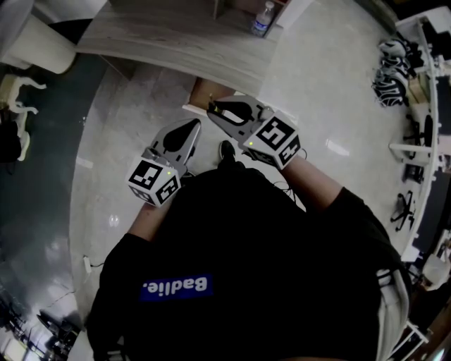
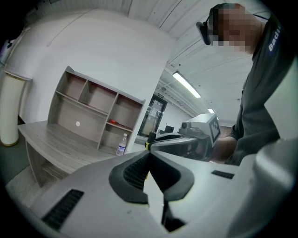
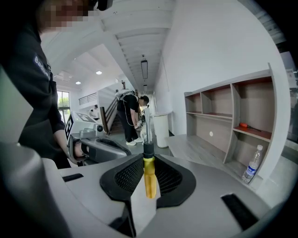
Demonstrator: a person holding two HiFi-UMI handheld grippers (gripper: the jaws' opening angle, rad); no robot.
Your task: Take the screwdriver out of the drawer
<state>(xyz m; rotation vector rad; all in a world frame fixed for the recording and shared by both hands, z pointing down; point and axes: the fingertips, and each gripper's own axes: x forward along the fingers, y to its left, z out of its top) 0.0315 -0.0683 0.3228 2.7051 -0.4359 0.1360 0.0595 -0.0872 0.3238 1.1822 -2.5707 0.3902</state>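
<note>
In the right gripper view the yellow-handled metal screwdriver (image 3: 149, 176) is seen clamped upright between the dark ribbed pads (image 3: 126, 179) of the right hand-held gripper (image 3: 149, 160), a grip too small to be made out from the head view. The left hand-held gripper (image 2: 149, 155) is shown closed on nothing. Both are held above a glossy pale floor (image 1: 324, 92), before a grey wood-grain table (image 1: 162, 39) on which a clear plastic bottle (image 1: 262, 19) is stood

Glossy pale floor (image 1: 317, 92), grey wooden desk (image 1: 162, 35) with cubby shelves (image 2: 93, 111), seemingly strip-lit ceiling (image 2: 149, 11).
</note>
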